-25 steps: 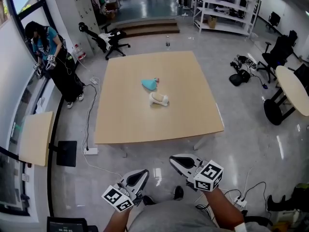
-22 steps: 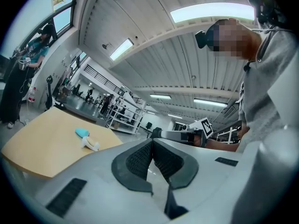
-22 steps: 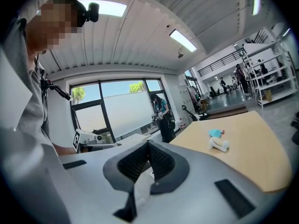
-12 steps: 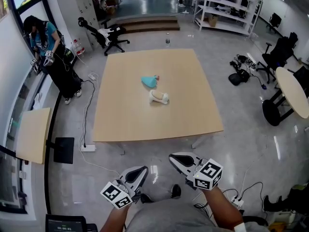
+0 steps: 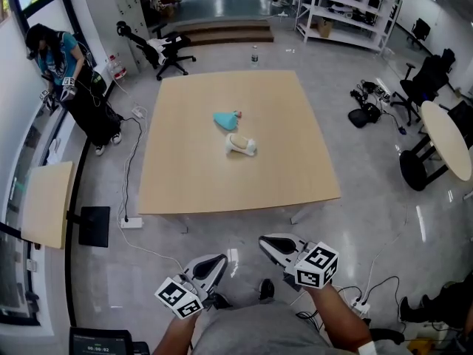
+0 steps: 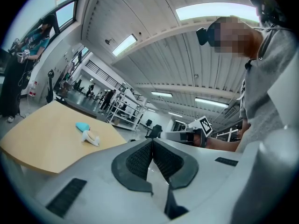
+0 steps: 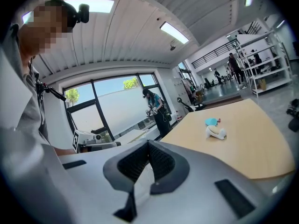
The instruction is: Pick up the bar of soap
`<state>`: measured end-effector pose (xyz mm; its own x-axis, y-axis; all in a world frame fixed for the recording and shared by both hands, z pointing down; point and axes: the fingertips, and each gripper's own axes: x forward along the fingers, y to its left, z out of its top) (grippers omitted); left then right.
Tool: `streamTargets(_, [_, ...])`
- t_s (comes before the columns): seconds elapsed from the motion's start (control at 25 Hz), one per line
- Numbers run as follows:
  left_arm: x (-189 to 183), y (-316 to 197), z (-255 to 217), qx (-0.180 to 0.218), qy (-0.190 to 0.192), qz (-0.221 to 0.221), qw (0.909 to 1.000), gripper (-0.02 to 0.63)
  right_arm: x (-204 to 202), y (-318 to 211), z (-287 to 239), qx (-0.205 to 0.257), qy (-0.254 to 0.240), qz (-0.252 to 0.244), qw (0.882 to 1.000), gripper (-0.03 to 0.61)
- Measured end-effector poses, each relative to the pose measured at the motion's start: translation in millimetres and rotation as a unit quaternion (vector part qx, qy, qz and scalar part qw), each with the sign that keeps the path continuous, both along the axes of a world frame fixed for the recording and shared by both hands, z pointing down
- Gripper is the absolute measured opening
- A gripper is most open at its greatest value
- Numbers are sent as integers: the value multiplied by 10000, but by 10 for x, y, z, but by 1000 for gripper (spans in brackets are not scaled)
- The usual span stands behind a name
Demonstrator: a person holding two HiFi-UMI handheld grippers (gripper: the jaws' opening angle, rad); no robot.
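Observation:
A cream-white curved object with a beige piece on it lies near the middle of the square wooden table, with a teal object just beyond it. Which of them is the soap I cannot tell. Both show small in the left gripper view, cream object and teal object, and in the right gripper view, cream object and teal object. My left gripper and right gripper are shut and empty, held close to my body, well short of the table's near edge.
A person stands by the window at the left. A small side table and a cable with a power strip lie left of the table. A round table, office chairs and shelving are to the right and back.
The head view has shifted a little, so the table sits slightly higher in the picture. Both grippers stay shut near my body.

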<state>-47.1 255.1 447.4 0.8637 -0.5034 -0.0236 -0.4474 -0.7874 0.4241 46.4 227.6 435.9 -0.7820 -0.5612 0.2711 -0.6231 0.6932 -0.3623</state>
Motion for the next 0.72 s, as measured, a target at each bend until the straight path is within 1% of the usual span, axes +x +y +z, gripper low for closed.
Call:
streamTargets(0.16, [68, -48, 72, -109, 10, 31, 9999, 6, 25, -32, 116, -206, -13, -16, 9998, 5])
streamTargets(0.48, [81, -216, 242, -407, 25, 61, 9991, 6, -74, -161, 324, -572, 34, -103, 9983, 5])
streamTargets(0.72, [176, -277, 358, -620, 71, 252, 9977, 6, -131, -285, 361, -672, -9, -124, 9977, 6])
